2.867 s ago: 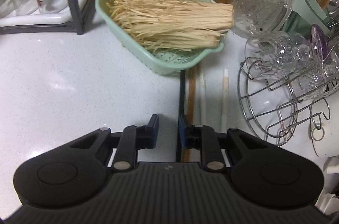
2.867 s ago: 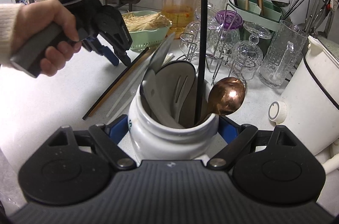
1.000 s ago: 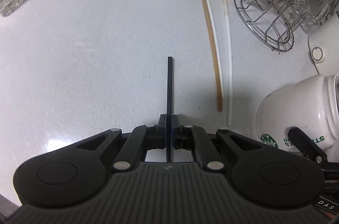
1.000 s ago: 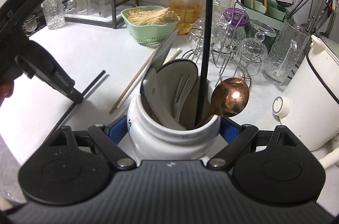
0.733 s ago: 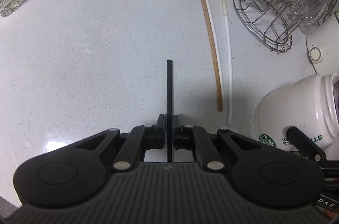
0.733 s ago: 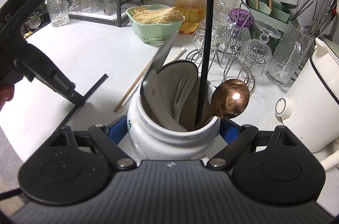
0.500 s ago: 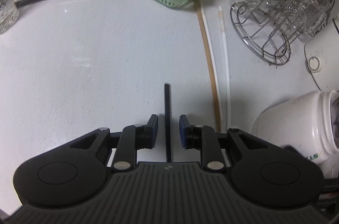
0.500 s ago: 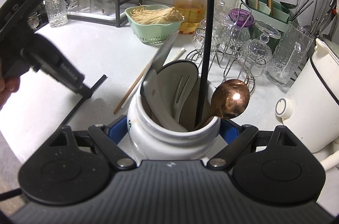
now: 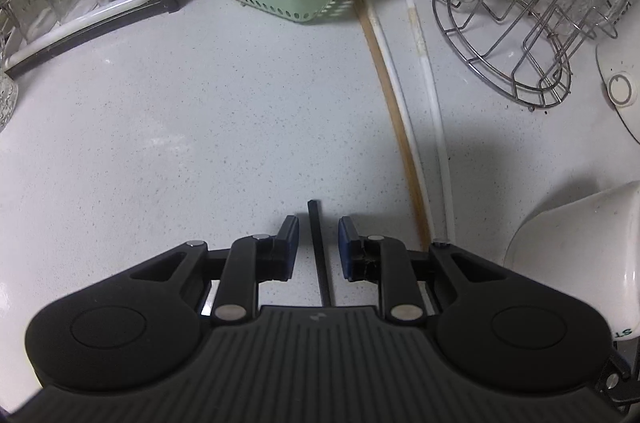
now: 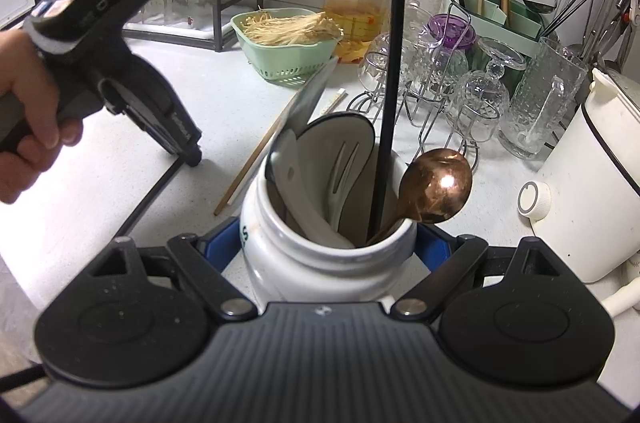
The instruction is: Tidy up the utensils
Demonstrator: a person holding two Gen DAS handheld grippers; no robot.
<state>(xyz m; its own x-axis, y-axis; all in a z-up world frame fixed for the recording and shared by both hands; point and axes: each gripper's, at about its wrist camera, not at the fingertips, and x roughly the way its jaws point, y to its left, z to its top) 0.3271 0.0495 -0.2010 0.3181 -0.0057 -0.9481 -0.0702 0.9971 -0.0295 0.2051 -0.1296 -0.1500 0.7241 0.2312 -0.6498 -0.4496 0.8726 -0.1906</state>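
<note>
Lying on the white bench (image 9: 168, 143), a black chopstick (image 9: 319, 251) sits between the left tool's (image 9: 318, 239) blue pads, which have just been opening and stand clear of it. Wooden and white chopsticks (image 9: 416, 127) lie just right. From the right wrist, the right tool (image 10: 326, 247) seems clamped around the white jar (image 10: 320, 263) holding a copper spoon (image 10: 438, 187).

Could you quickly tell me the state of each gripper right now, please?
Left gripper: open, jaws just opened; black chopstick lies loose between them.
Right gripper: shut on the white ceramic utensil jar.
</note>
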